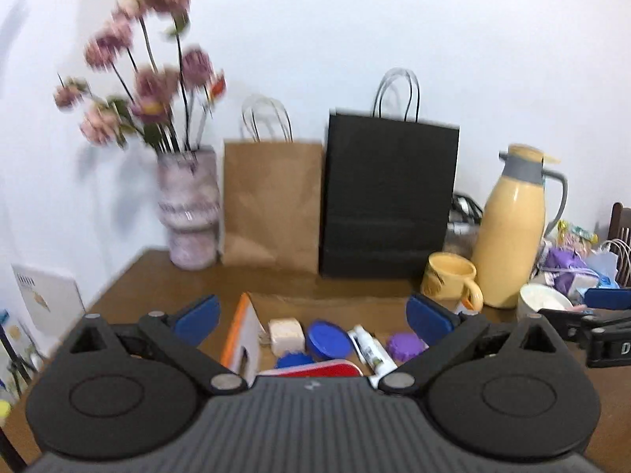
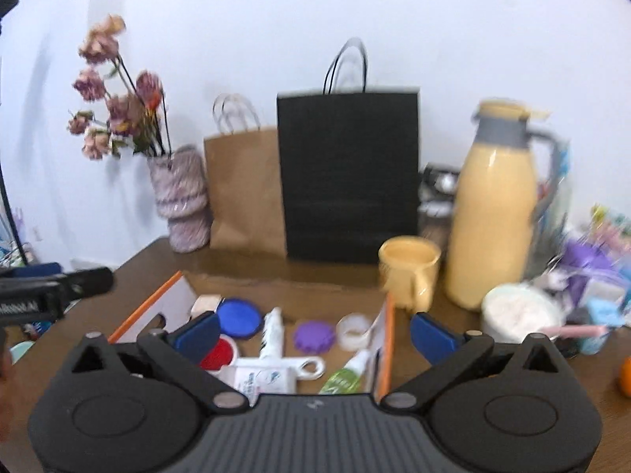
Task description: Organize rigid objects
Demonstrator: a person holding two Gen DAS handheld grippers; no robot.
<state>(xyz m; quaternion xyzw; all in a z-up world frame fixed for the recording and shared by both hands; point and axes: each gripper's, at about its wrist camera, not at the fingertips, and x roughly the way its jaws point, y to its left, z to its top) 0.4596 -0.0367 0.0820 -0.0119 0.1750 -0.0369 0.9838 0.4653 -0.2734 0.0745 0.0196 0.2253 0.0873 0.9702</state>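
An open cardboard box (image 2: 185, 295) with orange edges lies on the brown table and holds several small items: a blue lid (image 2: 239, 318), a purple lid (image 2: 314, 336), a red lid (image 2: 219, 352), a white tube (image 2: 272, 335), a tape roll (image 2: 353, 329) and a green tube (image 2: 344, 378). In the left wrist view the same box (image 1: 244, 331) shows a beige block (image 1: 287, 335), blue lid (image 1: 329, 339) and purple lid (image 1: 404, 347). My left gripper (image 1: 313, 321) hangs open above the box, nothing between its blue pads. My right gripper (image 2: 315, 333) is open over it too, holding nothing.
Along the wall stand a vase of pink flowers (image 1: 191, 209), a brown paper bag (image 1: 272, 205) and a black paper bag (image 1: 388, 201). A yellow mug (image 2: 410, 272), a yellow thermos jug (image 2: 493, 216), a white bowl (image 2: 520, 311) and assorted clutter crowd the right side.
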